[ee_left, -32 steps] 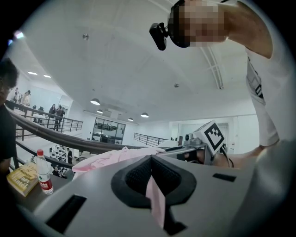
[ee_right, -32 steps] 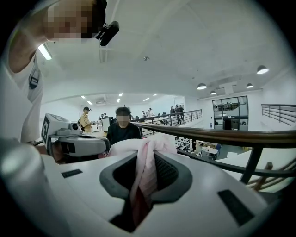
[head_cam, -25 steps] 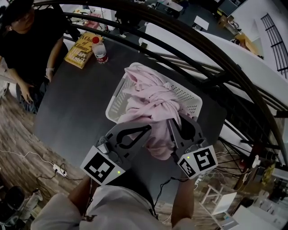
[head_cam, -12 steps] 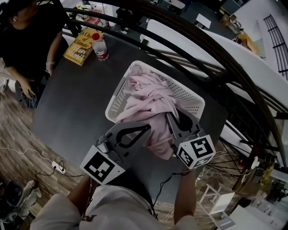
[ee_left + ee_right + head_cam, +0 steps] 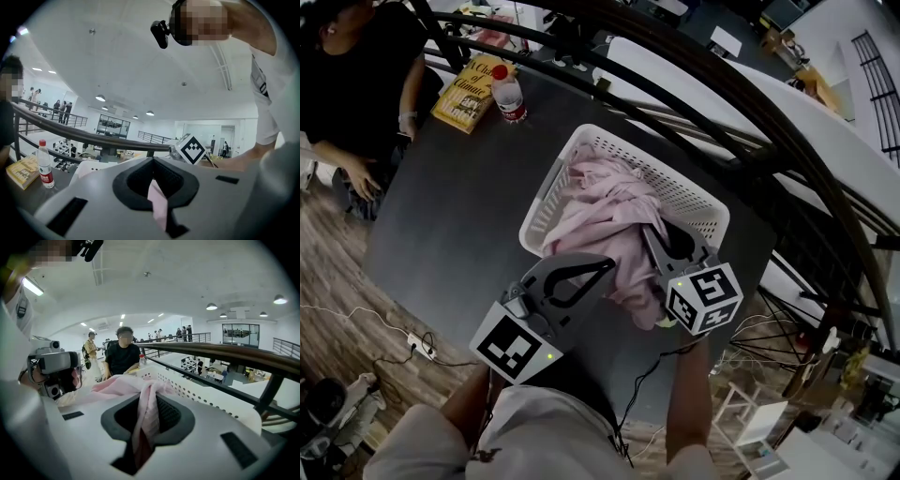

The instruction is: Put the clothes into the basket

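A white perforated basket stands on the dark table. Pink clothes fill it and spill over its near rim toward me. My left gripper sits at the near rim, shut on a thin pink strip of the clothes. My right gripper is beside it on the right, also shut on a bunched fold of the pink clothes. In the right gripper view the cloth runs from the jaws up over the basket. The part of the cloth under both grippers is hidden.
A water bottle and a yellow book lie at the table's far left corner. A person in black sits at the left edge. A dark curved railing runs behind the basket. A power strip lies on the floor.
The pink clothes have sunk deeper into the basket and less hangs over the near rim. My right gripper has moved forward toward the basket; the left has barely moved.
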A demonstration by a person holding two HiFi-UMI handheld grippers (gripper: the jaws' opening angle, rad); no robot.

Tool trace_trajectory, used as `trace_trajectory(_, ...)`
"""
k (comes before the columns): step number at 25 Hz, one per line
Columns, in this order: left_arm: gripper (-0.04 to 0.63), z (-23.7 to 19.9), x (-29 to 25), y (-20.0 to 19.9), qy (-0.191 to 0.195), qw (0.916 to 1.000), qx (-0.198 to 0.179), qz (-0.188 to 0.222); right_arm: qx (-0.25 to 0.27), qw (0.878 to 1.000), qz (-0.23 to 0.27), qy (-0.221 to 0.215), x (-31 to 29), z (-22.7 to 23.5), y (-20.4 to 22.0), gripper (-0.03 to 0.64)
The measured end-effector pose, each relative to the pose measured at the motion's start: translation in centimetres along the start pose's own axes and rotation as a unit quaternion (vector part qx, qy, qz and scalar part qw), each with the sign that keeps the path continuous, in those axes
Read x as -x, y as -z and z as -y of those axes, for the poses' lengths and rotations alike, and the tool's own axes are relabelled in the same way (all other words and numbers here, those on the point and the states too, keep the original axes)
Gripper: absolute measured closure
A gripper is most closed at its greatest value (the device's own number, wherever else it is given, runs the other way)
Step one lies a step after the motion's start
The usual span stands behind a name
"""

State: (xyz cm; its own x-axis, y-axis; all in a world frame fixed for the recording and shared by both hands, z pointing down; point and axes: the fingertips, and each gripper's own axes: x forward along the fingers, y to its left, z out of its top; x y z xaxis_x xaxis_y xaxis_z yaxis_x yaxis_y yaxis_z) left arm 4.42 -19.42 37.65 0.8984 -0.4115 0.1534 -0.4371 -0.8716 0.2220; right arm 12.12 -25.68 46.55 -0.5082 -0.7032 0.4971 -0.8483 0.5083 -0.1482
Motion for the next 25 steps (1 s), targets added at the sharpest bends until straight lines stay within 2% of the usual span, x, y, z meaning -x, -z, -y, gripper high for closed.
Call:
trace_trajectory(12, 0.592, -0.8, -0.3, 1.5, -0.009, 0.9998, 0.009, -0.017, 0.022, 0.998, -0.058, -0.007, -2.6, 0.3, 2.6, 0.545)
trace_trajectory(25, 0.592, -1.1, -0.6, 2.6, -0.018, 0.9994, 0.013, -0.028, 0.067, 0.989, -0.134, -0.019, -4.9, 0.3, 7.2, 0.545)
